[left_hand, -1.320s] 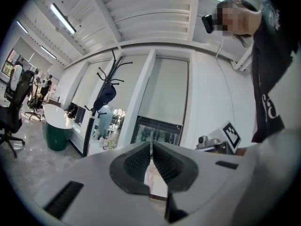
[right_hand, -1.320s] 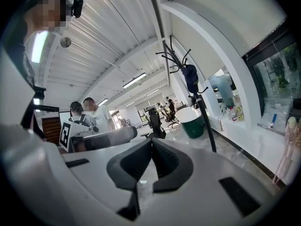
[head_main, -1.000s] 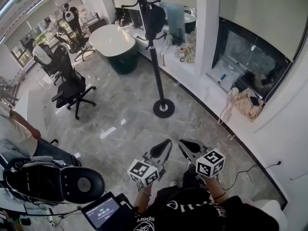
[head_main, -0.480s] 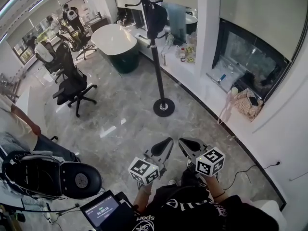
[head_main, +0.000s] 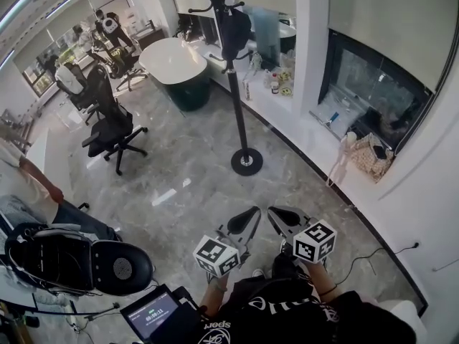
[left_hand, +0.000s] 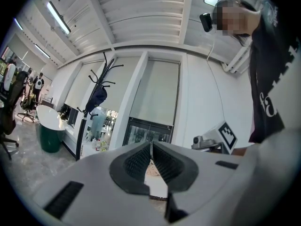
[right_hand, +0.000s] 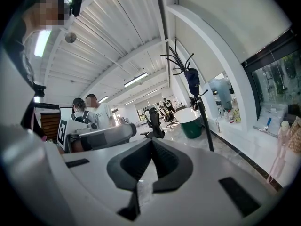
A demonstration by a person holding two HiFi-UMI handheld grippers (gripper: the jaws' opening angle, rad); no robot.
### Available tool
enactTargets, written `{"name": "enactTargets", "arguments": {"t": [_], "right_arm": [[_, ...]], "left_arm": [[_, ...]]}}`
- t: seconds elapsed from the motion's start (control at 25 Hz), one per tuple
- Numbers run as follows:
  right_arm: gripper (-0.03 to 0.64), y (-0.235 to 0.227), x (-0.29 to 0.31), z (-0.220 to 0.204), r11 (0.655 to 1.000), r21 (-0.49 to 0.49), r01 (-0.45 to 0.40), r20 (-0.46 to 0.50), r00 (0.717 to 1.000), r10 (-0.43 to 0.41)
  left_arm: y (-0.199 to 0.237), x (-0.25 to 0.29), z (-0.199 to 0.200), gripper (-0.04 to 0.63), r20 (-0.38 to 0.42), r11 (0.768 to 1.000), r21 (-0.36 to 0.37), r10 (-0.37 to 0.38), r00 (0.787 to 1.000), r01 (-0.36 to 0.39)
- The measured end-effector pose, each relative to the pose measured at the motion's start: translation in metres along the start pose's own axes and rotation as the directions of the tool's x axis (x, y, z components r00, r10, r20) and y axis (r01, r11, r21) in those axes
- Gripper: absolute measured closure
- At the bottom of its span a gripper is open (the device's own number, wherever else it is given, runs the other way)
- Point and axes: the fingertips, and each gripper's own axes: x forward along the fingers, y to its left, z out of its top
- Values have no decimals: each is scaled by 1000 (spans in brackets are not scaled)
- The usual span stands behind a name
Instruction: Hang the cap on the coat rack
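Observation:
A dark cap (head_main: 234, 29) hangs on the black coat rack (head_main: 238, 99), which stands on a round base across the marble floor from me. The same cap (left_hand: 97, 98) shows in the left gripper view, and the cap (right_hand: 192, 80) shows high on the rack in the right gripper view. My left gripper (head_main: 249, 216) and right gripper (head_main: 278, 215) are held side by side low in the head view, near my body and well short of the rack. Both are shut with nothing between their pads.
A white ledge (head_main: 301, 113) with bottles runs along the wall behind the rack. A woven bag (head_main: 369, 156) leans at the right. Black office chairs (head_main: 111, 131) stand at left, a round green-based table (head_main: 179, 67) beyond. A laptop (head_main: 154, 314) and black equipment sit near my left.
The view has shifted slightly, so the rack and room sit a little lower and to the right. Both grippers stay shut and still.

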Motion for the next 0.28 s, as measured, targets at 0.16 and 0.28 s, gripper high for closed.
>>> {"name": "enactTargets", "arguments": {"t": [0.16,0.28], "right_arm": [[600,0,4,0,1000,-1,-10,-5,1000,10],[600,0,8,0,1000,-2,-18,-7,1000,18]], "left_arm": [[3,-1,-1,590,-1,1000,-1,11,1000,-11],[8,-1,-1,589,-2,1000,-2,19,1000,-19]]}}
